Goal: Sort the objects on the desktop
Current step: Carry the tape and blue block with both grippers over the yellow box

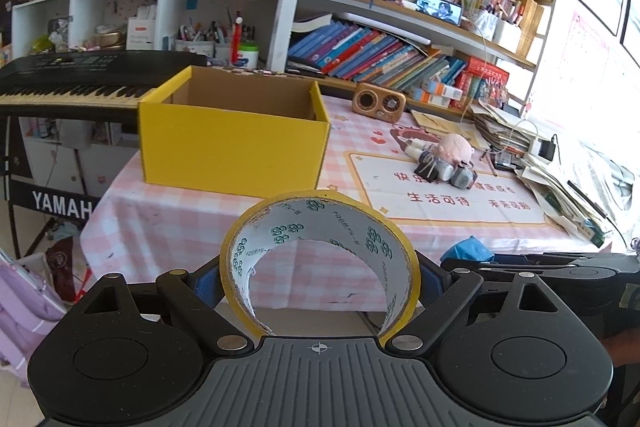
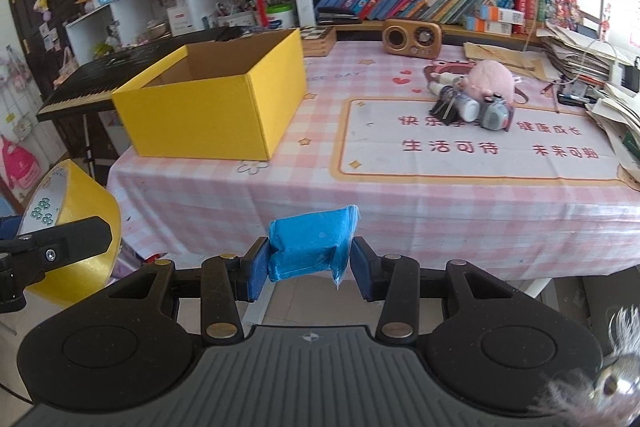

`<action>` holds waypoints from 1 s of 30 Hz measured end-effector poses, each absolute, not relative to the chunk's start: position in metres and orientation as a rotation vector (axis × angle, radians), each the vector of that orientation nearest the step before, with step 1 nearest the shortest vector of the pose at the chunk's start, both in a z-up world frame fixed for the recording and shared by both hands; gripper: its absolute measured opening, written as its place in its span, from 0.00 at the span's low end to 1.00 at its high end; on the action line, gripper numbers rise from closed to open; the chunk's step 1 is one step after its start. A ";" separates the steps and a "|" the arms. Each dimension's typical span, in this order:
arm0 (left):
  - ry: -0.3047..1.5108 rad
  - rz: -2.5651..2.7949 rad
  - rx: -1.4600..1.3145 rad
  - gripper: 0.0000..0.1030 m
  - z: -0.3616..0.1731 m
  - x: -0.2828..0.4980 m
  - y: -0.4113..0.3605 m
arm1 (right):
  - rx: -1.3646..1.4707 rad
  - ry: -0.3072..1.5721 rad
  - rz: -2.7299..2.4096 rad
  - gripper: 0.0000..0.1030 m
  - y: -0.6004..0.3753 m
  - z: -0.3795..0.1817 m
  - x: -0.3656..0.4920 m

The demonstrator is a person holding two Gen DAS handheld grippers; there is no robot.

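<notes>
Holding, left gripper (image 1: 320, 277): fingers wide, clamped on yellow tape roll (image 1: 320, 259), off the table's near edge.
Right gripper (image 2: 308, 267): fingers narrow, pinching blue packet (image 2: 308, 247).
Yellow box (image 2: 212, 107): open, on table (image 2: 440, 207), left side.
</notes>
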State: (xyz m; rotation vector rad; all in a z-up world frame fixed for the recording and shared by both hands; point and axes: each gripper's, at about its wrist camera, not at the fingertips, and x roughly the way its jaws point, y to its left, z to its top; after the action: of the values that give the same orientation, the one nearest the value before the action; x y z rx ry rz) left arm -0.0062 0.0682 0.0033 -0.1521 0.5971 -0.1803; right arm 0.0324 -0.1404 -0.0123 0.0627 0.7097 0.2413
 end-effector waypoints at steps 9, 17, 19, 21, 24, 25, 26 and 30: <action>0.584 -0.130 -0.166 0.89 0.005 -0.014 0.086 | 0.044 0.714 0.307 0.40 -0.119 -0.012 0.033; 0.570 -0.064 -0.188 0.89 0.007 -0.015 0.099 | 0.016 0.717 0.408 0.40 -0.097 -0.011 0.045; 0.573 -0.043 -0.195 0.89 0.005 -0.015 0.104 | 0.007 0.721 0.442 0.40 -0.090 -0.011 0.048; 0.575 -0.018 -0.201 0.89 0.005 -0.015 0.108 | -0.002 0.719 0.471 0.40 -0.083 -0.012 0.052; 0.568 0.015 -0.202 0.89 0.006 -0.012 0.116 | -0.016 0.710 0.513 0.40 -0.072 -0.012 0.061; 0.563 0.026 -0.201 0.89 0.007 -0.010 0.118 | -0.021 0.701 0.526 0.40 -0.069 -0.012 0.064; 0.556 0.036 -0.199 0.89 0.009 -0.006 0.120 | -0.026 0.691 0.538 0.40 -0.066 -0.011 0.068; 0.527 0.060 -0.193 0.89 0.019 0.012 0.129 | -0.034 0.642 0.571 0.40 -0.059 -0.004 0.089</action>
State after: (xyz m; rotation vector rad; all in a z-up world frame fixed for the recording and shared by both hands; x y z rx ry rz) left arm 0.0121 0.1287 0.0187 -0.1927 0.5273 0.0601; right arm 0.0887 -0.0593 -0.0040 -0.0344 0.6421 0.5712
